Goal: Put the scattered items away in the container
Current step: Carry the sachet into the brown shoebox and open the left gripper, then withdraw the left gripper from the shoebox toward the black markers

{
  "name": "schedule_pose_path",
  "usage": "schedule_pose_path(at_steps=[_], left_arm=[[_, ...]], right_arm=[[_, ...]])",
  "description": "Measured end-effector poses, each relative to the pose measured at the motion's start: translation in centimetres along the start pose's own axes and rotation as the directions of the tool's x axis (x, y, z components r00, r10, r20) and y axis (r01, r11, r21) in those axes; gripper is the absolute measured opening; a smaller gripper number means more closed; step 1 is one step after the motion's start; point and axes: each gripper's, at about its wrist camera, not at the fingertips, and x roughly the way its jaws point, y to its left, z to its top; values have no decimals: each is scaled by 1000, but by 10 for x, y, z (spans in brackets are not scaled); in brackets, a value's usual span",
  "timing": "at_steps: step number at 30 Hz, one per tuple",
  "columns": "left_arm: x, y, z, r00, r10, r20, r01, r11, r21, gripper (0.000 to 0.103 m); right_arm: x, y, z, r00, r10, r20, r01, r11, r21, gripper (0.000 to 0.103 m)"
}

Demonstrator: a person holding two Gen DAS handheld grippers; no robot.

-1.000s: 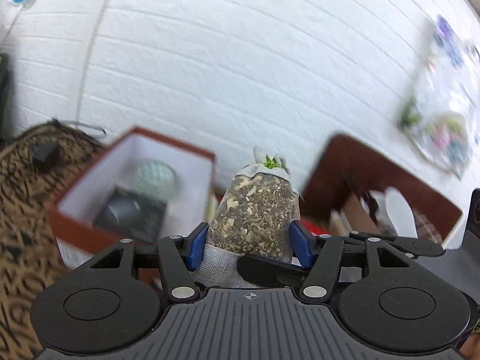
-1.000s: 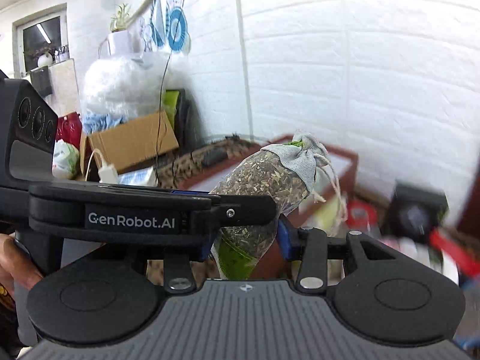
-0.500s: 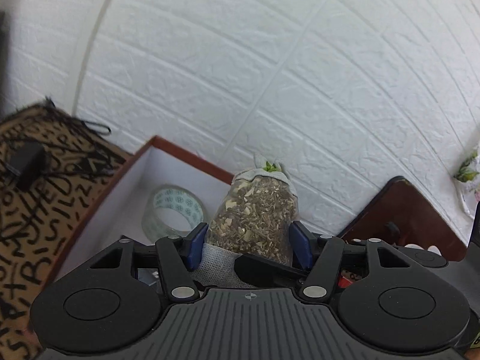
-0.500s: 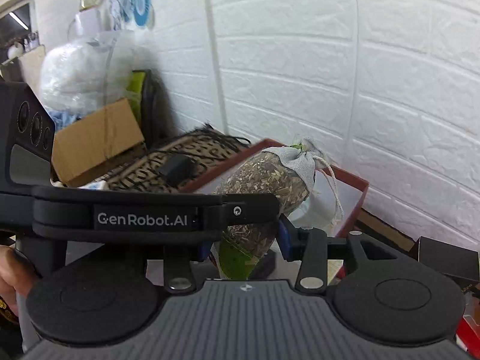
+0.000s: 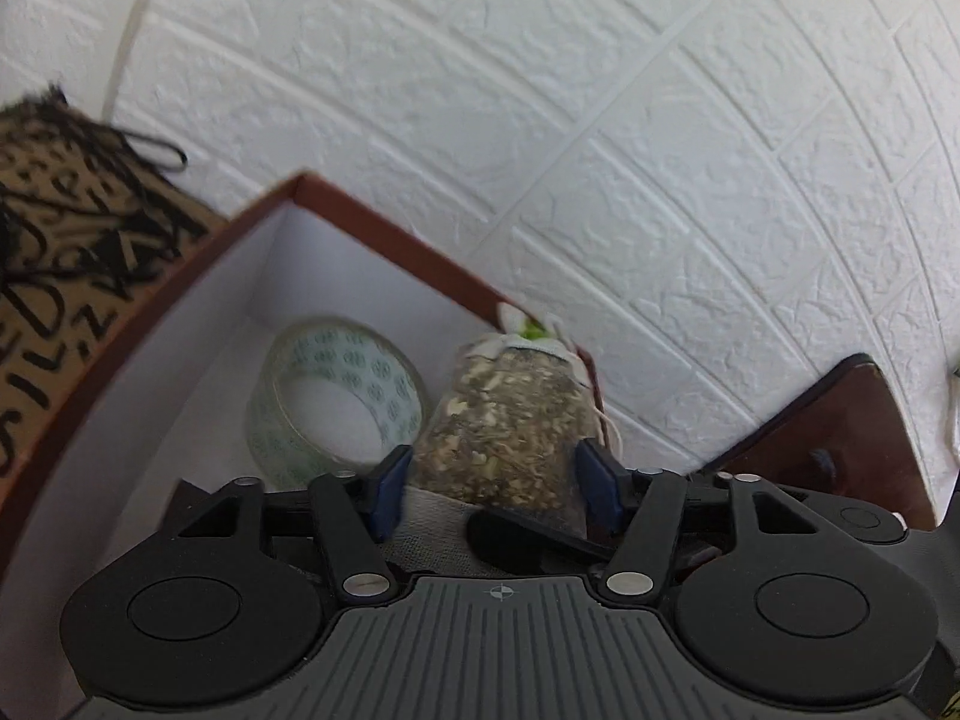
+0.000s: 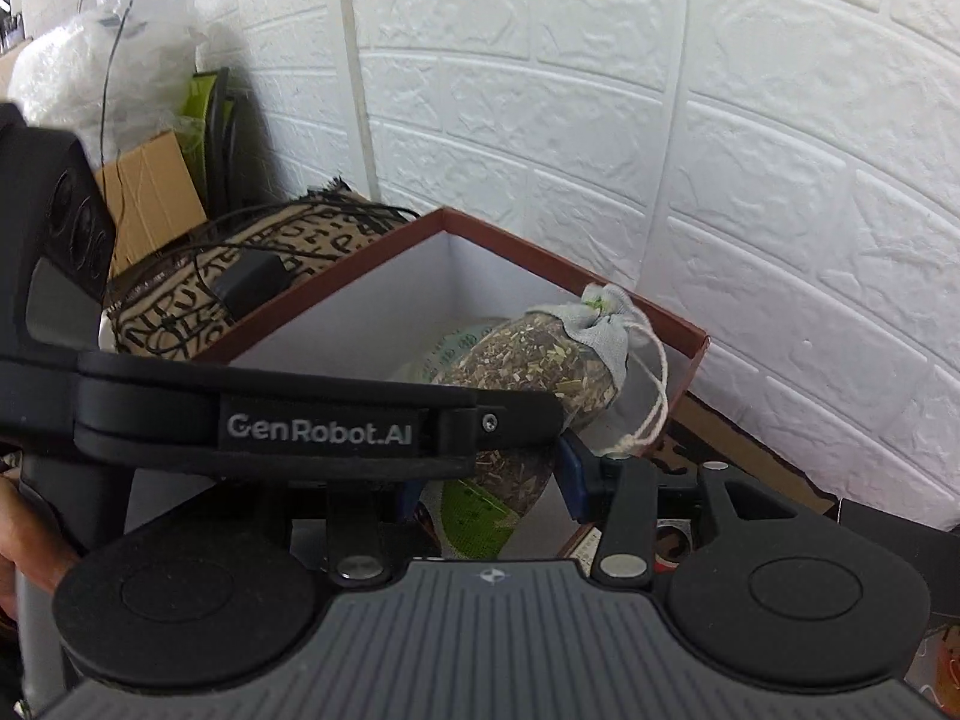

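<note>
Release step: herb sachet (image 5: 510, 414) hung over the red-rimmed box (image 5: 384, 234) at frame centre, beside a tape roll (image 5: 336, 396), between the just-opening jaws of left gripper (image 5: 489, 483) and right gripper (image 6: 489, 480), pads apparently clear; withdrawal seemed next.

The left gripper (image 5: 492, 483) hung over the red-rimmed box (image 5: 384, 228), its jaws just opening, blue fingers (image 5: 390, 483) standing off the herb sachet (image 5: 510, 420) between them. A tape roll (image 5: 336, 396) lay inside the box beside the sachet.
</note>
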Motion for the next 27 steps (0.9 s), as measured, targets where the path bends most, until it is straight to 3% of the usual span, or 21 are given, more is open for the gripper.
schedule_pose_path(at_steps=[3, 7, 11, 18, 27], left_arm=[[2, 1, -1, 1000, 29, -6, -29, 999, -15, 93], [-10, 0, -2, 1000, 13, 8, -13, 1000, -16, 97], [-24, -5, -4, 1000, -3, 2, 3, 1000, -15, 101], [-47, -30, -18, 999, 43, 8, -44, 995, 87, 103], [-101, -70, -53, 990, 77, 117, -100, 974, 205, 103]], right_arm=[[-3, 4, -3, 999, -27, 20, 28, 999, -33, 72], [-11, 12, -5, 998, -40, 46, 44, 996, -83, 89], [-18, 17, -7, 997, -59, 58, 65, 993, -98, 94], [-39, 24, -9, 996, -51, 75, 58, 995, -85, 100], [-90, 43, -33, 992, -32, 123, 46, 992, -113, 101]])
